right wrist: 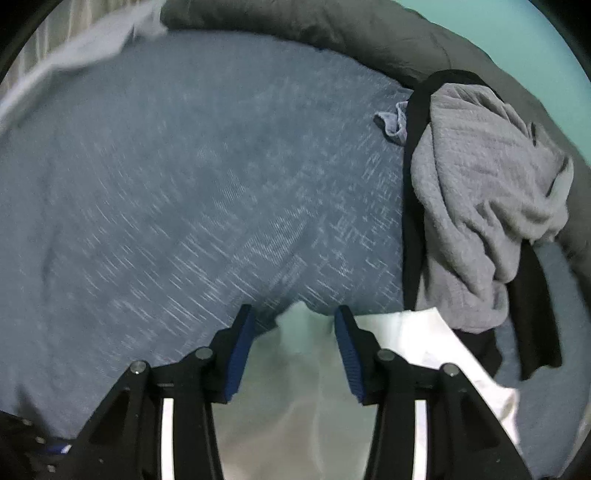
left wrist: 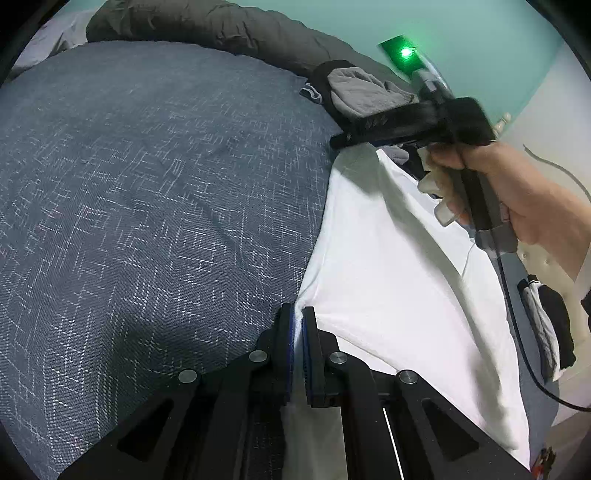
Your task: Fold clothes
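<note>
Blue bedspread (left wrist: 147, 184) under everything. White shirt (left wrist: 388, 266) lies along its right side, edge lifted. My left gripper (left wrist: 298, 317) is pinched tight on the shirt's near edge. My right gripper (right wrist: 293, 321) stands part open, shirt cloth between the jaws, pads (right wrist: 240, 347) not pressing it. My right hand (left wrist: 509, 192) grips its handle. Grey top (right wrist: 487, 206) on black garment (right wrist: 415, 184) just beyond the shirt. Dark duvet (left wrist: 229, 26) bunched at far edge.
</note>
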The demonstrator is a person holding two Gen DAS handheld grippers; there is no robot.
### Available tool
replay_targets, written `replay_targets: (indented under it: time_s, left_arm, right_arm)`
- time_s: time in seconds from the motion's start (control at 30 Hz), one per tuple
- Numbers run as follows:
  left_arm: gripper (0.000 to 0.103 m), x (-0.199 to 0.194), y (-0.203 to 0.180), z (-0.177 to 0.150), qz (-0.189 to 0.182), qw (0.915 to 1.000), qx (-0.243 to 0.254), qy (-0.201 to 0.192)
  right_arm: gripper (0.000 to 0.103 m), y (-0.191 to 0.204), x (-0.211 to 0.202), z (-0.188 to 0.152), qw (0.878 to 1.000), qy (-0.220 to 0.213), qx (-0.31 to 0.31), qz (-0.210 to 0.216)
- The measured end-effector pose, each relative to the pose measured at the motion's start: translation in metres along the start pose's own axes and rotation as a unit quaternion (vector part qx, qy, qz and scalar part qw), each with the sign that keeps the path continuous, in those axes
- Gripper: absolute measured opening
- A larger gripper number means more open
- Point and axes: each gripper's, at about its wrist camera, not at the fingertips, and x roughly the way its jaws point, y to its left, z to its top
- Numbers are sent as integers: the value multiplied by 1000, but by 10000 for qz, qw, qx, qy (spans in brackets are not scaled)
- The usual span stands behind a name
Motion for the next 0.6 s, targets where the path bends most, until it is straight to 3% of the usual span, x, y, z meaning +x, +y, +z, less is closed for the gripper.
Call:
replay_targets:
  time_s: [0.03, 0.07, 0.2, 0.3, 0.47, 0.6]
  left_arm:
    - [4, 0, 0, 0, -10, 10000, -7, 0]
    - [4, 0, 1, 0, -14, 10000, -9, -1]
    - [4, 0, 1, 1, -6, 10000, 18, 0]
    - [4, 1, 1, 1, 11, 10000, 35, 5]
    - [4, 1, 3, -1, 3, 10000, 24, 5]
    - [4, 6, 0, 2, 11, 10000, 34, 17]
  right_arm:
    - [15, -2, 0, 0, 10000, -30, 67, -28]
    - [10, -5, 0, 0, 9999, -60, 134, -56]
    - [6, -25, -1, 2, 9973, -178, 718, -27]
    - [5, -52, -4, 1, 9865, -324, 1572, 334]
    - [4, -71, -4, -2, 9750, -389, 2092, 639]
    - [0, -88, -13, -9, 9559, -667, 2690, 976]
